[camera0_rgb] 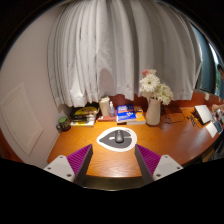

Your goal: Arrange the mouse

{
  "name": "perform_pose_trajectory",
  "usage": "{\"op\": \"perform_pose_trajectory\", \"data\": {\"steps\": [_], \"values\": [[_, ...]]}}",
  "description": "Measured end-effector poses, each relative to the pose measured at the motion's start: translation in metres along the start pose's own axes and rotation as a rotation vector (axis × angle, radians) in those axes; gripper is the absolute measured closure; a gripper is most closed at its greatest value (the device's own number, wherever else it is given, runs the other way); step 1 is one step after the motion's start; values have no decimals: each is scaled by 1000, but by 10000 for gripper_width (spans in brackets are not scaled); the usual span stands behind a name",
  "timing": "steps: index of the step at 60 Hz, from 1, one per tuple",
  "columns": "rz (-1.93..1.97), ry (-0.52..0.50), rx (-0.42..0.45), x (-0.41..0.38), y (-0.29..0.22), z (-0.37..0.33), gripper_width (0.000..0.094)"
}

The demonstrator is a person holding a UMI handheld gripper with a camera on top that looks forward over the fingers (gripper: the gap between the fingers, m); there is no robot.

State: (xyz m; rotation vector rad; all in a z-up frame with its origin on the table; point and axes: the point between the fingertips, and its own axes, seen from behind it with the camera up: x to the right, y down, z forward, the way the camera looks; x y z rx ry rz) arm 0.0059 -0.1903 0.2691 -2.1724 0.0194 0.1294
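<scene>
A dark mouse (119,136) sits on a grey teardrop-shaped mouse pad with a white rim (106,143) on the orange wooden desk (112,162). My gripper (113,160) is open and empty. Its purple pads (80,160) stand wide apart on either side. The mouse and its pad lie just ahead of the fingertips, between their lines. Nothing is held.
Beyond the mouse stand a vase of flowers (153,97), a blue box (125,113), stacked books (84,116) and a small green pot (63,123). A laptop (206,114) sits at the far right. White curtains (110,50) hang behind the desk.
</scene>
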Motion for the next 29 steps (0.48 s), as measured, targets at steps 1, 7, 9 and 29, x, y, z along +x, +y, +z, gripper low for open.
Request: {"op": "perform_pose_trajectory", "data": {"steps": [1, 7, 9, 29], "values": [[0, 2, 6, 2, 0, -5, 89], [-12, 20, 31, 4, -4, -31, 89], [-13, 22, 39, 4, -5, -37, 91], [-15, 10, 44, -6, 0, -57, 88]]}}
